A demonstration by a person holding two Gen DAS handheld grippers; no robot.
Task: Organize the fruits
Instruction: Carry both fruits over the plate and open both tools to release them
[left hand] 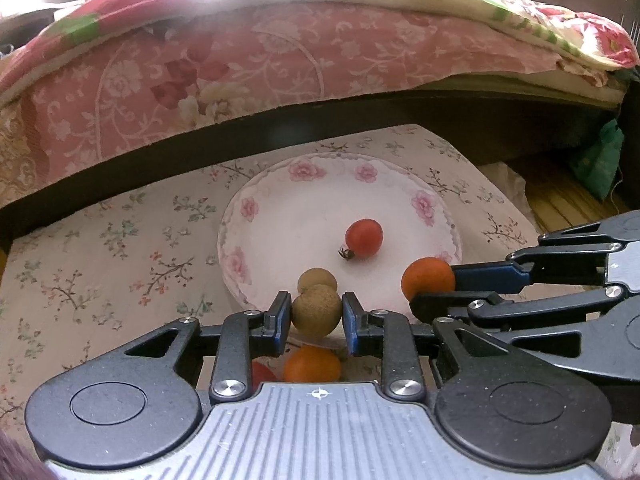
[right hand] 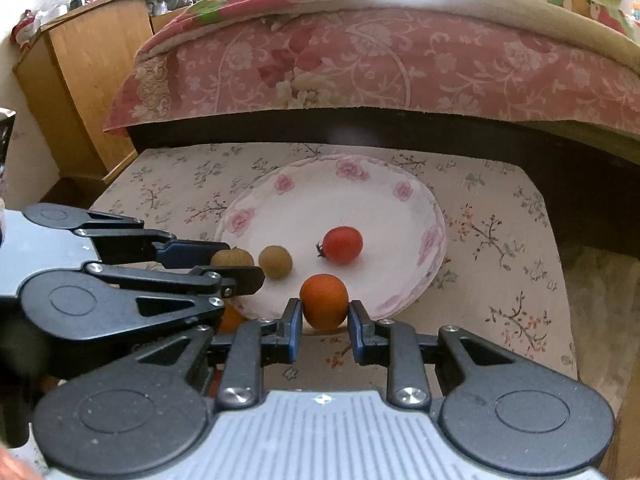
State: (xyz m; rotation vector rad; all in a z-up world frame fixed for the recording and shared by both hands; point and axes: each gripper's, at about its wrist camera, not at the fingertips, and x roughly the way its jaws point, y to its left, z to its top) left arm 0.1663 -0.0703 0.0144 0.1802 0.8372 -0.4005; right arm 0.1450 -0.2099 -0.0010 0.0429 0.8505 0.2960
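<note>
Currently we note the round tan-brown longan fruit [left hand: 316, 311] clamped between the blue-padded fingers of the left gripper [left hand: 316, 316], held over the near rim of the white scalloped plate with pink flower print [left hand: 256, 208]. The right gripper [right hand: 325, 314] is closed on a small round orange fruit [right hand: 324, 301], likewise at the plate's near edge.

Count on the plate: one red cherry tomato with a dark stem [left hand: 363, 237] near the middle, and one more tan longan [left hand: 317, 279] just beyond the held one.

Below the left gripper, a second orange fruit [left hand: 312, 364] lies on the floral cloth [left hand: 100, 248]; a red shape [left hand: 262, 374] beside it is mostly hidden by the gripper body, so we cannot identify it.

Behind the cloth-covered surface runs a dark bed frame [left hand: 160, 148] under a pink floral bedspread [left hand: 240, 64]; a wooden cabinet [right hand: 80, 80] stands to the left in the right wrist view.
</note>
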